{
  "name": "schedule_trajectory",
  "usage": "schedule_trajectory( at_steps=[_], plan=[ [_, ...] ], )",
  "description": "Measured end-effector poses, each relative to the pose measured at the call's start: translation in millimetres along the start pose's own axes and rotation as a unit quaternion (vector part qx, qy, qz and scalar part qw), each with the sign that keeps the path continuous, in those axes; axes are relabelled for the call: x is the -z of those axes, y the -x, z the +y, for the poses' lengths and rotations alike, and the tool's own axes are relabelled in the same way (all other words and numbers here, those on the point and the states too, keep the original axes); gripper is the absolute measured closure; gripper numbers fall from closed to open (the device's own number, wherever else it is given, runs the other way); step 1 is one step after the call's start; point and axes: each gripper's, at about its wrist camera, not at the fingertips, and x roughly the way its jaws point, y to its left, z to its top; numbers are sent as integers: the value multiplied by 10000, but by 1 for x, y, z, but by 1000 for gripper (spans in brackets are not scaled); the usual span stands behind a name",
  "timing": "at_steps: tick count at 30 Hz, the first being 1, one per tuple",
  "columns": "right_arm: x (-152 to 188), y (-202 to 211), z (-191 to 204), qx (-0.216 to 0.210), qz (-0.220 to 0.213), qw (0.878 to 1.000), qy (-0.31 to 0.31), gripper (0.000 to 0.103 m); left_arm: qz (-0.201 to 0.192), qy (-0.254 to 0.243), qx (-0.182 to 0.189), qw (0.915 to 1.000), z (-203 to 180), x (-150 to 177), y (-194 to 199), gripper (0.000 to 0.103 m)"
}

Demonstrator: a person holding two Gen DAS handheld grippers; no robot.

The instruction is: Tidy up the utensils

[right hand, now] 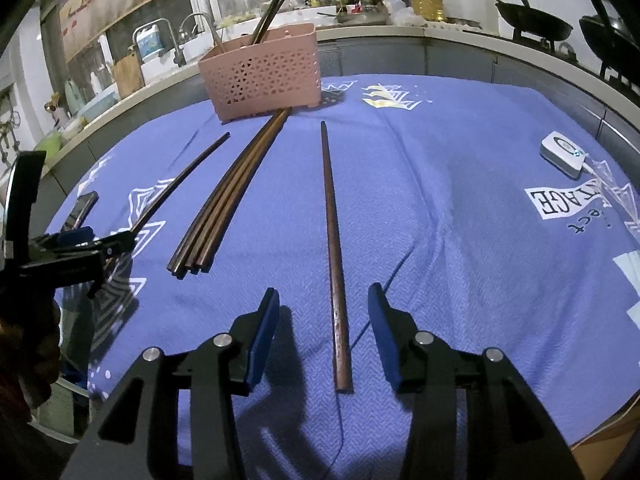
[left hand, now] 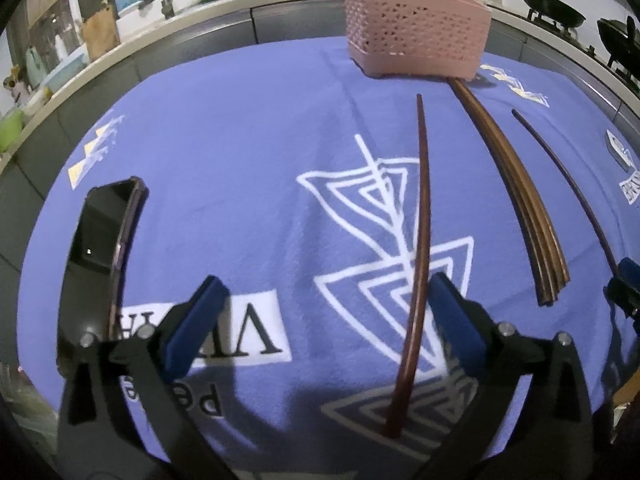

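Spread over a blue cloth (right hand: 440,220) printed with white patterns and lettering, several dark brown chopsticks are seen lying loose. A single chopstick (left hand: 416,264) is framed by the left gripper (left hand: 320,308), whose blue-padded fingers (left hand: 196,312) are held wide apart; the stick lies just beside the inner face of the right-hand pad, though contact cannot be judged. In the right wrist view, another single chopstick (right hand: 336,256) is seen lying flat between the parted fingers of the right gripper (right hand: 324,332), touched by neither pad. Between these two sticks a bundle of chopsticks (right hand: 228,200) is laid side by side, its far end reaching to the foot of a pink perforated basket (right hand: 264,68) at the far edge of the cloth. More utensils (right hand: 268,16) are stood upright inside that basket. A dark phone (left hand: 100,228) is lain on the cloth to the left of the left gripper, and a small white device (right hand: 562,154) is placed well apart at the right. A kitchen counter (right hand: 400,34) with a sink tap and woks is visible beyond the table.
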Motion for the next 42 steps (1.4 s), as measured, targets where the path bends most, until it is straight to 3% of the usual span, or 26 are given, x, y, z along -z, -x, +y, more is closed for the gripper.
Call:
schedule_trajectory(
  at_steps=[7, 40, 42],
  plan=[
    [3, -1, 8, 125, -8, 9998, 140, 43, 37, -17, 90, 10000, 1, 0, 0, 5],
    [2, 0, 8, 57, -57, 10000, 48, 42, -85, -227, -83, 9997, -5, 3, 6, 5],
    [2, 0, 8, 57, -60, 10000, 42, 42, -102, -265, -73, 9996, -7, 3, 7, 8]
  ],
)
